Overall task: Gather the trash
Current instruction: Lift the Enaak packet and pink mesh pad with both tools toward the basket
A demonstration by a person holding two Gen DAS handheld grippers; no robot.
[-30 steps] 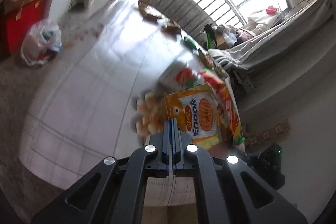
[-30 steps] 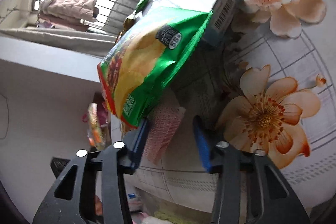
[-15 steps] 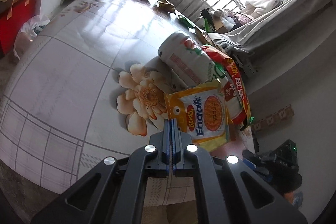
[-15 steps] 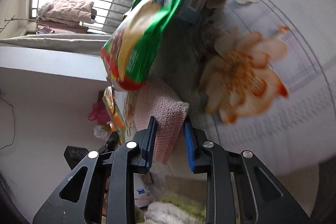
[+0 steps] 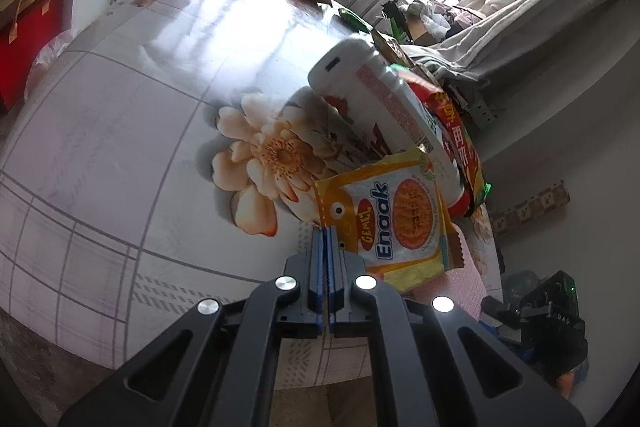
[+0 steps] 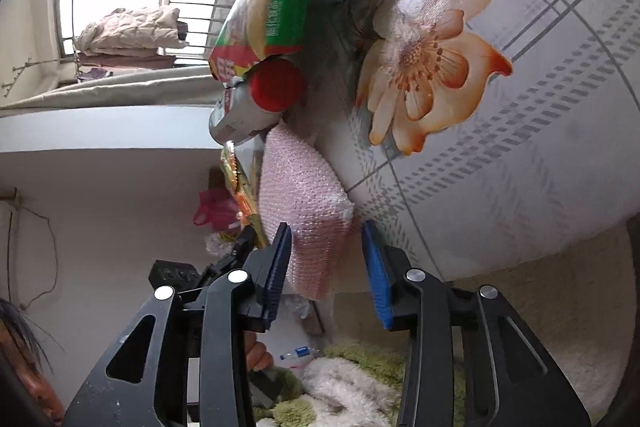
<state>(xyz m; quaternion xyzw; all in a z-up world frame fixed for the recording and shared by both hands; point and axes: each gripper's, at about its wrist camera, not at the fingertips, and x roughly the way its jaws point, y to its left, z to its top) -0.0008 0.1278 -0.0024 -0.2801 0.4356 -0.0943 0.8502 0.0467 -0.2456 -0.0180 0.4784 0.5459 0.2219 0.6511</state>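
left fingers (image 5: 325,239) closed, empty; right fingers (image 6: 280,251) just opened around pink bubble wrap (image 6: 304,195).

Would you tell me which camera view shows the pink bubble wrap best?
The right wrist view: the pink bubble wrap fills the centre, its end between the open right gripper. The left wrist view shows only a strip beneath the yellow snack packet.

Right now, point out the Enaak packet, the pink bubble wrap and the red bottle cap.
Enaak packet (image 5: 394,223): left wrist view, printed front.
Pink bubble wrap (image 6: 304,203): right wrist view, middle of sheet.
Red bottle cap (image 6: 276,85): right wrist view, cap top.
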